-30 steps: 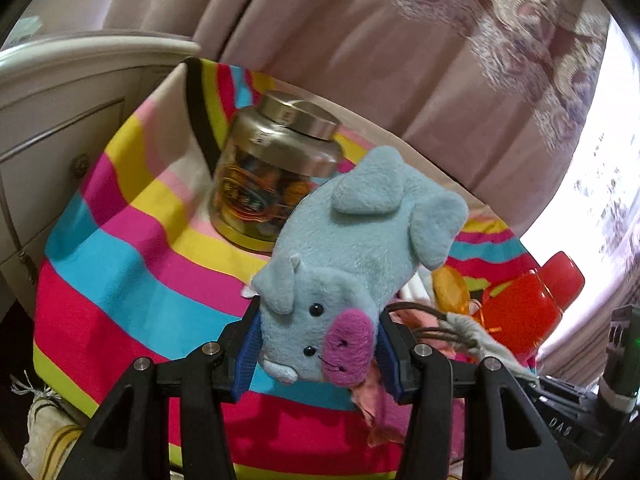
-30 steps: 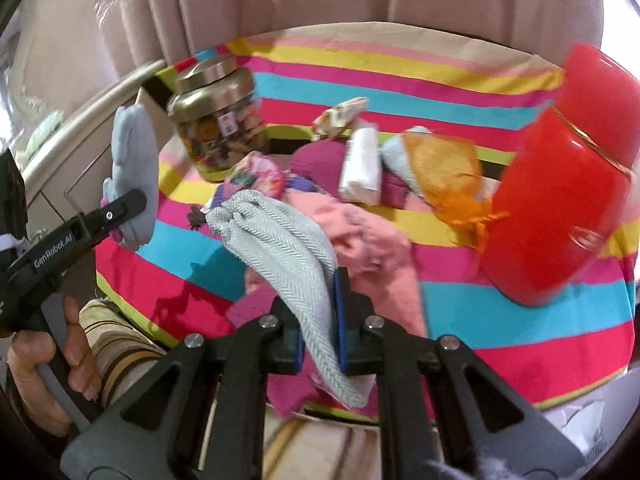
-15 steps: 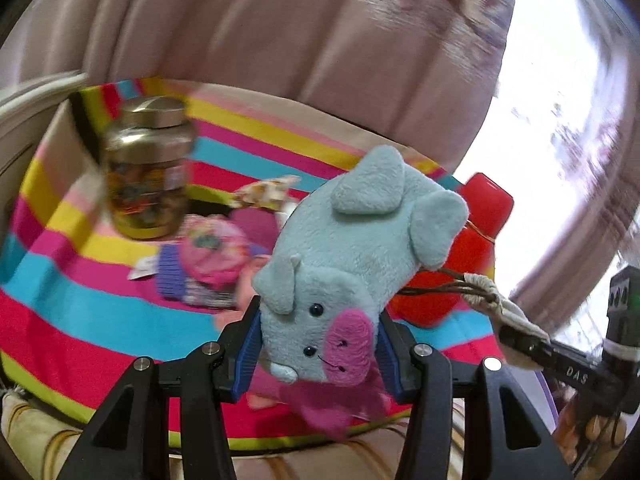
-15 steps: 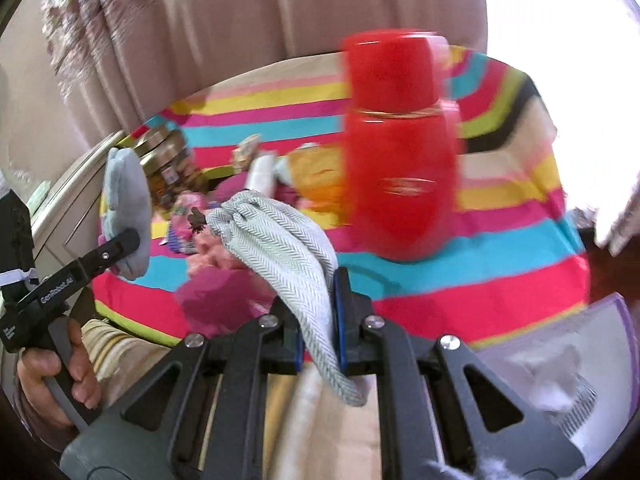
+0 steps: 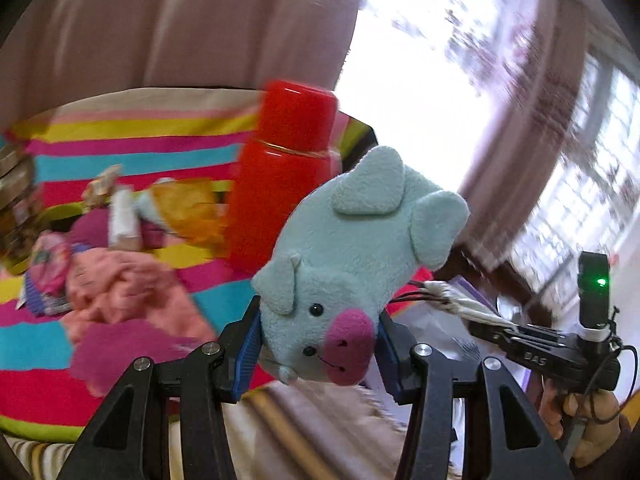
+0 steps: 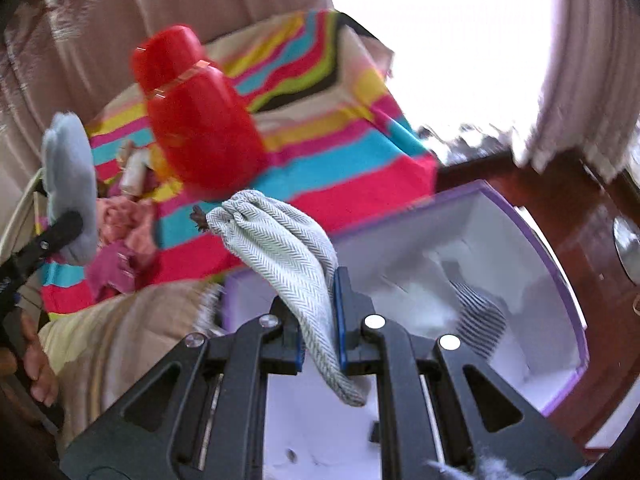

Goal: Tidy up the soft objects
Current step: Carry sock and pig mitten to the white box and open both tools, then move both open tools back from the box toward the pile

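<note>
My left gripper [image 5: 318,344] is shut on a light blue plush pig [image 5: 352,248] with a pink snout, held in the air beside the striped table; the pig also shows at the left of the right wrist view [image 6: 70,184]. My right gripper [image 6: 318,320] is shut on a grey herringbone cloth pouch [image 6: 280,248], held over the near corner of a white box with a purple rim [image 6: 576,320]. The pouch also shows at the right of the left wrist view [image 5: 460,304]. Soft white and striped items [image 6: 476,312] lie inside the box.
A table with a bright striped cloth [image 5: 132,152] carries a red flask [image 5: 280,176], an orange pouch [image 5: 188,208], pink cloths [image 5: 116,284] and a jar at the far left [image 5: 12,184]. Curtains hang behind. A dark wooden surface [image 6: 568,216] lies beyond the box.
Both grippers have swung right, away from the table, each keeping its hold. The purple-rimmed box has come into the right wrist view beneath the pouch.
</note>
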`<move>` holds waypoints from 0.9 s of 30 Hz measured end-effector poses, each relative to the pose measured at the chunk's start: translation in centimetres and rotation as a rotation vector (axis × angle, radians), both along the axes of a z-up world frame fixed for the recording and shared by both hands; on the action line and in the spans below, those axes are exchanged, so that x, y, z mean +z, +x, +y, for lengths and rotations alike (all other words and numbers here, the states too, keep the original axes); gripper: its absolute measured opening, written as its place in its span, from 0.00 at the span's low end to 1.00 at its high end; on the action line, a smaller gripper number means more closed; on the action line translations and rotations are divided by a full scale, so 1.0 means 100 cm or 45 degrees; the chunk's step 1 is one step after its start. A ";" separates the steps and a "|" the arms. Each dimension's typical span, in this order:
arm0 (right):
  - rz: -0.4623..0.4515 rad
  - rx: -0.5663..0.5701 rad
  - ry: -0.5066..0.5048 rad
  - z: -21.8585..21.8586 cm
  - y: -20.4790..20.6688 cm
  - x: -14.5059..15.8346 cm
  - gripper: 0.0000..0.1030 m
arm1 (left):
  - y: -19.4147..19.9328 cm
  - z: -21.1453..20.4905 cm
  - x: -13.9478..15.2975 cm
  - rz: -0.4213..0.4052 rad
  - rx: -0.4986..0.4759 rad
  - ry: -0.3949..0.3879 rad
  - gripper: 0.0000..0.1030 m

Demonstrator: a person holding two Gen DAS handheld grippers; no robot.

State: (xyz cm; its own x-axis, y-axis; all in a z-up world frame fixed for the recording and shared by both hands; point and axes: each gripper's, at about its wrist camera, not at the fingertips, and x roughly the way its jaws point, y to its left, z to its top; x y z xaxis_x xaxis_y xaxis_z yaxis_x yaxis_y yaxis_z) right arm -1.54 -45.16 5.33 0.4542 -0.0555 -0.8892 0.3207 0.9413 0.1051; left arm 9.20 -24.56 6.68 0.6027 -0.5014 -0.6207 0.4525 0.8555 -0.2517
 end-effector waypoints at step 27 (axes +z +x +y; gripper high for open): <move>0.247 -0.099 -0.028 -0.040 -0.038 -0.045 0.59 | 0.011 -0.126 -0.051 0.242 -0.345 0.273 0.62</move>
State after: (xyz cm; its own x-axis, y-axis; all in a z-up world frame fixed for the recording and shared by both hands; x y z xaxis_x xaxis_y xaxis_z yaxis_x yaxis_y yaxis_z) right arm -5.37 -49.14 0.80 0.2678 -0.1043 -0.9578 0.4046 0.9144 0.0135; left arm 10.30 -37.18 1.61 0.3306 -0.4736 -0.8163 0.6317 0.7537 -0.1815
